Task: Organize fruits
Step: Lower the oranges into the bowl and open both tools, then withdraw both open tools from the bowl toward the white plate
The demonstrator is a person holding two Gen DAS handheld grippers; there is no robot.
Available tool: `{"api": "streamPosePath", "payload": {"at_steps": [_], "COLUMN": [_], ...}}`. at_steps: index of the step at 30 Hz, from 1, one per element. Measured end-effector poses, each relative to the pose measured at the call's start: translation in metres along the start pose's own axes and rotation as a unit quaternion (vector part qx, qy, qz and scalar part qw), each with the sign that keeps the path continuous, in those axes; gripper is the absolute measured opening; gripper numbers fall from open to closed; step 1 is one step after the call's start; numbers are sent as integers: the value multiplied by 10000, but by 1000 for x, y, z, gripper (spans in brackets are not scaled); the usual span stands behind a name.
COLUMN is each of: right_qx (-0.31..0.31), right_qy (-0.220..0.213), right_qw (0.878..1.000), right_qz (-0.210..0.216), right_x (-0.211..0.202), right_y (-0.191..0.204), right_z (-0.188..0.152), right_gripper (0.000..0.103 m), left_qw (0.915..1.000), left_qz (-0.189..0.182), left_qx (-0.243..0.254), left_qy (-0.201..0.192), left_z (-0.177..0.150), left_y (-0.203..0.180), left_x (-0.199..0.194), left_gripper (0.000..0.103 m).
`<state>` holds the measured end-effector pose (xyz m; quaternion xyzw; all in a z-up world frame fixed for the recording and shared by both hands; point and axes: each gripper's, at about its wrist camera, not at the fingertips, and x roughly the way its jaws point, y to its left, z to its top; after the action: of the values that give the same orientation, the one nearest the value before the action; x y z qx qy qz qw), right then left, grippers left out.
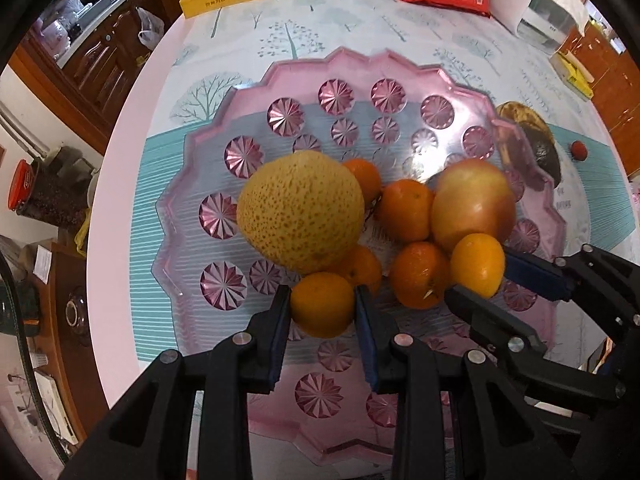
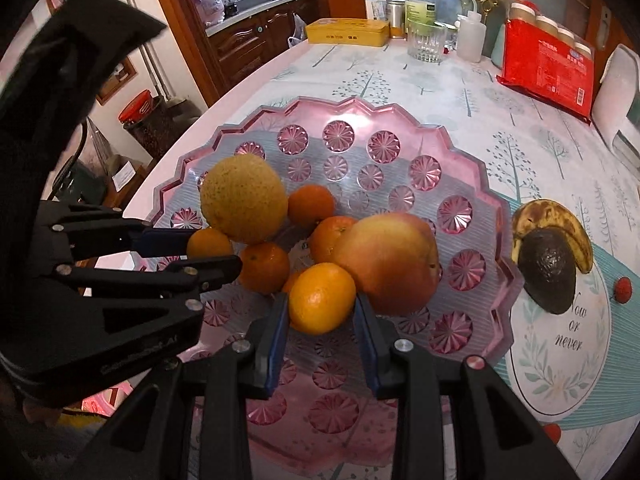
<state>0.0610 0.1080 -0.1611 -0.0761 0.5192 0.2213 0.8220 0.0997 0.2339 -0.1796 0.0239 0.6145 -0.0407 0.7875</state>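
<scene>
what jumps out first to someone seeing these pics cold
A scalloped pink plate fills the middle of the table, with a heap of fruit on its near half: a big speckled yellow melon, an apple and small oranges. The left tongs and right tongs each pinch an orange over it. A blackened banana and avocado lie on the tablecloth right of the plate.

On the scalloped pink glass fruit tray [image 2: 472, 184] sit a big speckled yellow pear [image 1: 300, 210], a red-yellow apple [image 2: 390, 258] and small orange tangerines [image 1: 404, 210], bunched together. Just outside its rim, a browned banana [image 2: 560, 220] curls around a dark avocado [image 2: 550, 270].
</scene>
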Motion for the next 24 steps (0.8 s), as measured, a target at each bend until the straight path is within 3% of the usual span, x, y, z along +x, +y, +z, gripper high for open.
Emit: {"api": "streamPosePath", "payload": {"at_steps": [4, 11, 24], "right_qx": [-41, 95, 206], "right_qy": [21, -91, -370], "right_qw": [10000, 9999, 9991], "right_qz": [-12, 10, -39], "right_x": [1, -6, -28], "right_y": [1, -7, -13], "right_z": [-1, -6, -20], "right_gripper": [33, 34, 43], "left_qw": [10000, 9996, 9992], "left_qz": [38, 164, 255], "left_qx": [-21, -223, -222], "left_qy": [34, -49, -218], "left_z": [1, -4, -18], "left_y": [0, 4, -7], "left_x": [1, -6, -26], "left_gripper": [33, 68, 75]}}
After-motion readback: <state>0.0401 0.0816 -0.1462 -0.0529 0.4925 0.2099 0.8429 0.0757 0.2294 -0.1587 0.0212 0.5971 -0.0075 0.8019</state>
